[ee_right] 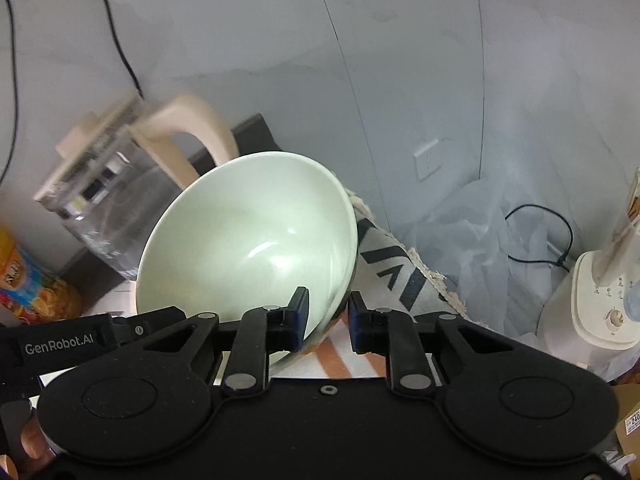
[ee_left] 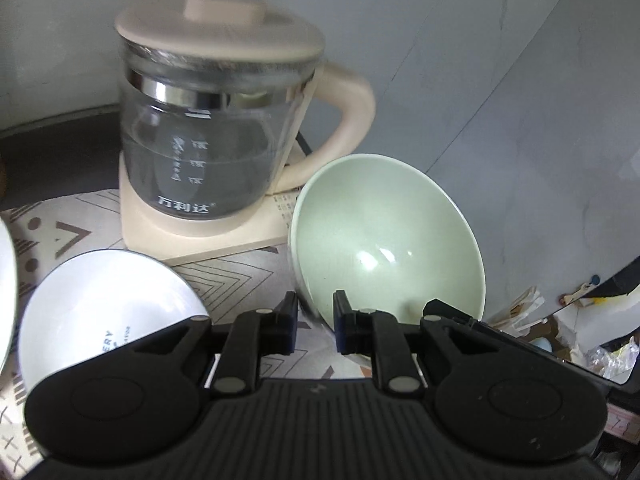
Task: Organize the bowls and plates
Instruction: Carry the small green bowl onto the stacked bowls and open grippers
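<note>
Green bowl (ee_right: 248, 232): we clamp its rim in right gripper (ee_right: 328, 322), tilted for stacking.
Left gripper (ee_left: 316, 320): jaws apart, holding nothing, lower centre.

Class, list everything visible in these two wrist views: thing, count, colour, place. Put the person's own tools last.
Green bowl: one, pale green, tilted, rim between the right jaws.
White bowl: one, white, left on the cloth.
Kettle: one, glass and beige, on its base behind the bowls.
Patterned cloth: one, beige-grey, under everything.
Snack pack: one, orange, far left.
Left gripper: black, jaws open beside the green bowl.
Right gripper: black, gripping the bowl rim.
</note>
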Demonstrator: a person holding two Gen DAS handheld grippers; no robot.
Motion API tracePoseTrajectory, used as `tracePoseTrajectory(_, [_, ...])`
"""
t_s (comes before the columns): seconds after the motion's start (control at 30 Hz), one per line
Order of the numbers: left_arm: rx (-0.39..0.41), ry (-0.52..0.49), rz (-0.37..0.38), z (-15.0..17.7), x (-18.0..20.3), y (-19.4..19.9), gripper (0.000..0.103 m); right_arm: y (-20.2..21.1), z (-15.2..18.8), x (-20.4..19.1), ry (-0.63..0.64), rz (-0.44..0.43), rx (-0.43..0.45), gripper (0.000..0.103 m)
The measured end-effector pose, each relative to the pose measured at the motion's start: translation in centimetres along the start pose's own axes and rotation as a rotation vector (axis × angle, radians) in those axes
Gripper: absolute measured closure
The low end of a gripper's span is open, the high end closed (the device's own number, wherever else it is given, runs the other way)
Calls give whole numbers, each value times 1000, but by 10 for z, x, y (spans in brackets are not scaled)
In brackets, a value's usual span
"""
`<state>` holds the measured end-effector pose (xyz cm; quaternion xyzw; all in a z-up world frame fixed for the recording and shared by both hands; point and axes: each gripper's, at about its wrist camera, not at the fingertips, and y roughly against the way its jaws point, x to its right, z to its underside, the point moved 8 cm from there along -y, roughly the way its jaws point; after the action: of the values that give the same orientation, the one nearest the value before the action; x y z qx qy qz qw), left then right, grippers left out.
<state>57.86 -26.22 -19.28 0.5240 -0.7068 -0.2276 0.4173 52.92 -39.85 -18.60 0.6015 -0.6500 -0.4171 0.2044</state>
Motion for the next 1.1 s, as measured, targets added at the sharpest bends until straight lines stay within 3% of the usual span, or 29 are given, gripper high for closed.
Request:
tracePoseTrajectory(0.23, [73,9,19,9,2,53,87,49,-4,-19,17,-38,95,83])
tracePoseTrajectory(0.53, [136,31,14,27,-5,117,87,104,8,-46,38,-96,141,83])
tracePoseTrajectory(1.1, [150,106,-12,85,-36,174,87,143,62,-75,98,-144,108,83])
